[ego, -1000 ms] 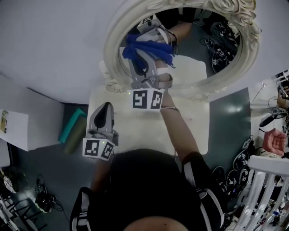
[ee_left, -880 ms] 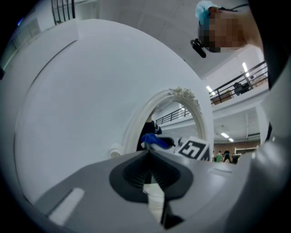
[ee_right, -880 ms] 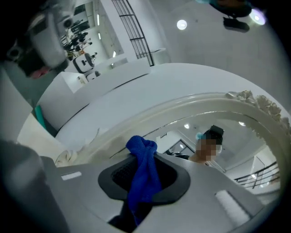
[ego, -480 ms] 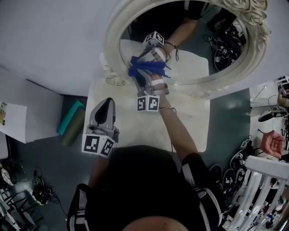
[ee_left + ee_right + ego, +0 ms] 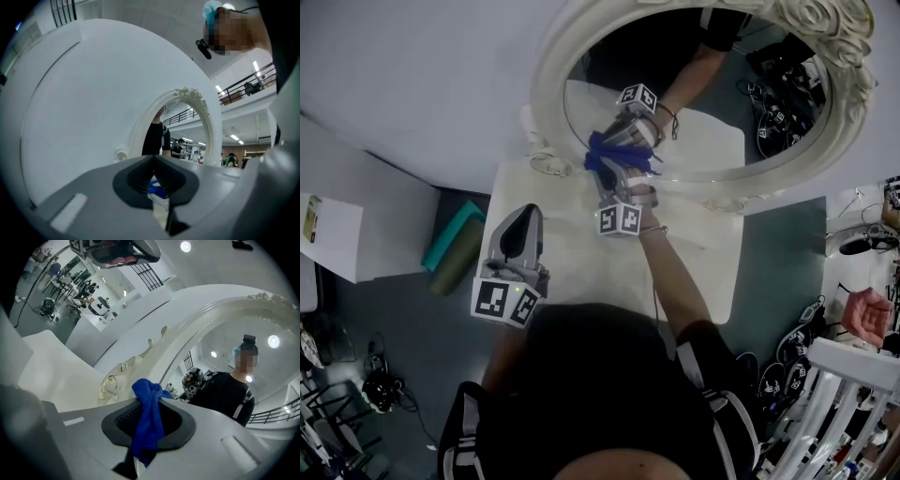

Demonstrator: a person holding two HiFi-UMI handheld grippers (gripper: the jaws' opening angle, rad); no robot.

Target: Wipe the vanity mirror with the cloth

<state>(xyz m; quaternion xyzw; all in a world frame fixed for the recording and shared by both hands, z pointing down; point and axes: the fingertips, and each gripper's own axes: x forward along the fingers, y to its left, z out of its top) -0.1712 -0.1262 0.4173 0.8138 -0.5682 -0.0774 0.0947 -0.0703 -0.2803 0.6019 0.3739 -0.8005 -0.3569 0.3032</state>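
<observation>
An oval vanity mirror with an ornate cream frame (image 5: 546, 84) stands at the back of a white table (image 5: 581, 272). My right gripper (image 5: 607, 171) is shut on a blue cloth (image 5: 602, 155) and holds it against the lower left of the glass (image 5: 722, 103), just above the bottom rim. In the right gripper view the cloth (image 5: 149, 418) hangs bunched between the jaws of the right gripper (image 5: 147, 404), with the frame (image 5: 187, 333) close ahead. My left gripper (image 5: 523, 220) hovers over the table's left side, shut and empty; the left gripper (image 5: 154, 161) faces the mirror frame (image 5: 145, 117).
A teal item and an olive roll (image 5: 455, 248) lie on the floor left of the table. A white box (image 5: 328, 253) stands further left. Cables and gear (image 5: 806, 333) cover the floor at right, beside a white rack (image 5: 853, 394). A grey wall (image 5: 412, 75) backs the mirror.
My right gripper has slid the cloth down and a little right across the glass, toward the bottom rim. The left gripper has stayed where it was.
</observation>
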